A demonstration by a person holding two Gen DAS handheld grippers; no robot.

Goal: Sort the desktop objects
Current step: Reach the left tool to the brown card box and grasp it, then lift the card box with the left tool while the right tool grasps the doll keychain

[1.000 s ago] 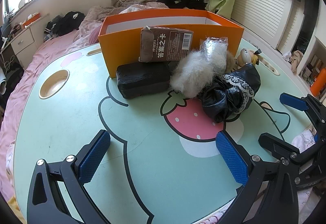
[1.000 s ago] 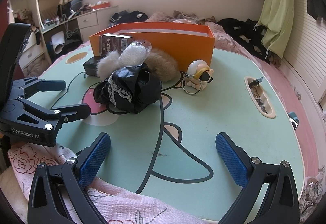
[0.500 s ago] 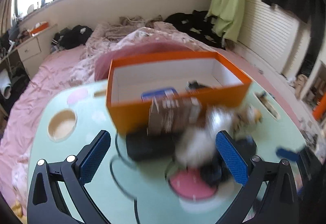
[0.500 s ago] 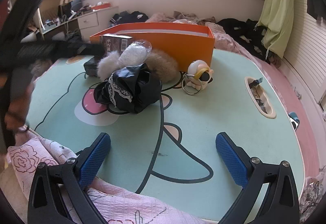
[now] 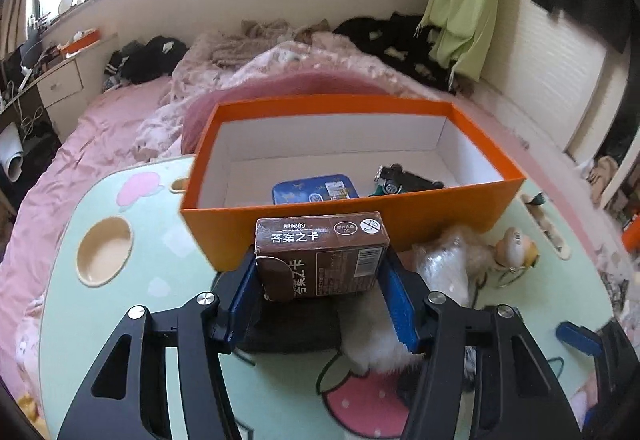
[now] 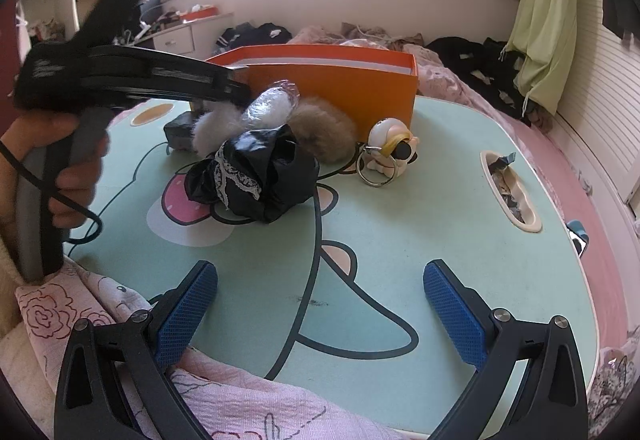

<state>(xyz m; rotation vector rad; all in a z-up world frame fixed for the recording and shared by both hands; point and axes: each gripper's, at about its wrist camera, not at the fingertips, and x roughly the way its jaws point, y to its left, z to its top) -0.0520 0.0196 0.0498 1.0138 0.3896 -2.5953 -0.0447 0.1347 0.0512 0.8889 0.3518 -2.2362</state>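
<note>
A brown card box (image 5: 320,260) stands against the front wall of the orange box (image 5: 440,216), on top of a black case (image 5: 292,324). My left gripper (image 5: 320,267) is closing on it, its blue pads (image 5: 245,288) pressing both sides of the card box. Inside the orange box lie a blue tin (image 5: 316,188) and a dark toy (image 5: 404,180). In the right wrist view my right gripper (image 6: 320,304) hangs open over the table's near edge, with nothing between its fingers. A hand (image 6: 60,168) holds the left gripper's handle.
On the green cartoon table (image 6: 400,240) lie a black lace-trimmed bundle (image 6: 256,176), white and tan fur balls (image 6: 320,132), a plastic-wrapped puff (image 5: 440,268) and a small figure on a key ring (image 6: 390,148). Round and oval recesses sit at the table's sides. Pink bedding surrounds it.
My left gripper rose and moved forward from the near table to the card box, and its jaws narrowed onto it. The right gripper kept still.
</note>
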